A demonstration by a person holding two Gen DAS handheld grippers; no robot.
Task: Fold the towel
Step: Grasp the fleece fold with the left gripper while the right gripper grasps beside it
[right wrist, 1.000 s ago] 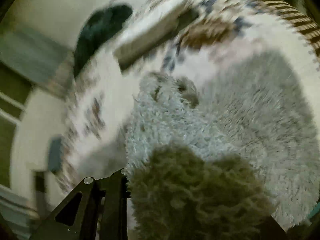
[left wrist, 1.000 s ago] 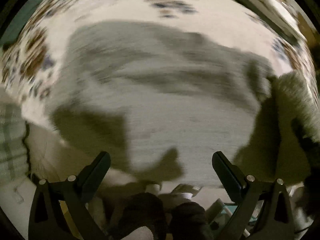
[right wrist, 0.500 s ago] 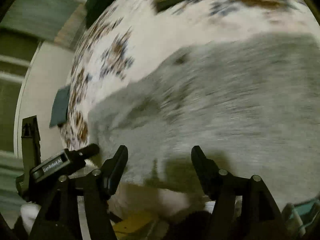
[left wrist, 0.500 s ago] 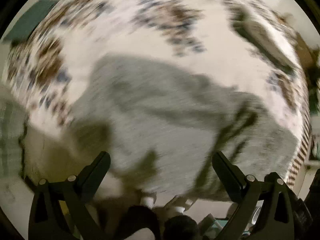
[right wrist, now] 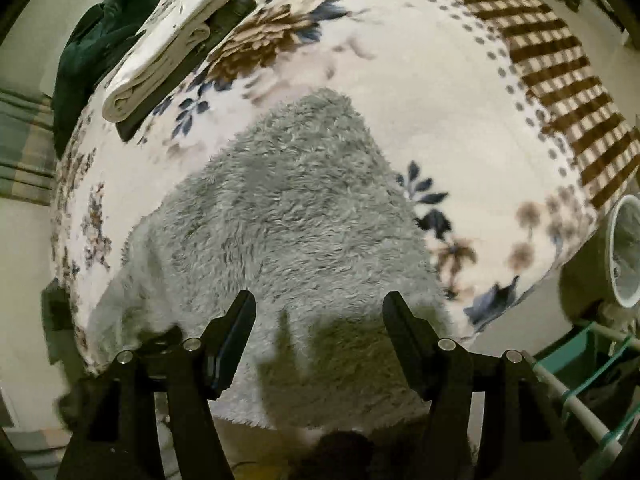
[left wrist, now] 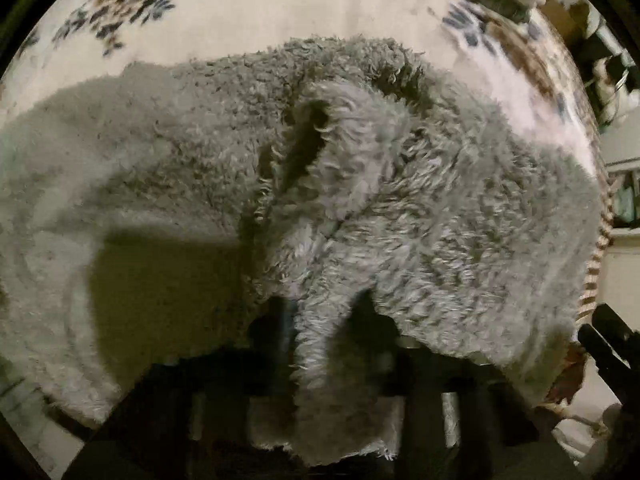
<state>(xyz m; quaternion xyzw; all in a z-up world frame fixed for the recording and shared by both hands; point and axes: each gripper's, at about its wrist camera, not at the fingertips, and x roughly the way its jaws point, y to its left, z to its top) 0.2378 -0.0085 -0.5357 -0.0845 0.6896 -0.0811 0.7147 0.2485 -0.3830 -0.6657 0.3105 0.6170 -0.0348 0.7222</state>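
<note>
Towel [right wrist: 288, 216]: grey, deep shaggy pile, lying crumpled on a cream floral blanket [right wrist: 440, 92] with brown and blue flower prints and a brown checked border. Left gripper [left wrist: 324, 320] is clamped on a raised ridge of the towel near its front edge; dark fingers show on either side of the pinched fold. Right gripper [right wrist: 318, 328] hovers over the towel's near edge, black jaws spread apart, nothing between them. Far left on the blanket lies a folded cream cloth [right wrist: 168, 44] beside a dark green garment [right wrist: 96, 36]. A white fan [right wrist: 626, 248] stands at right.
</note>
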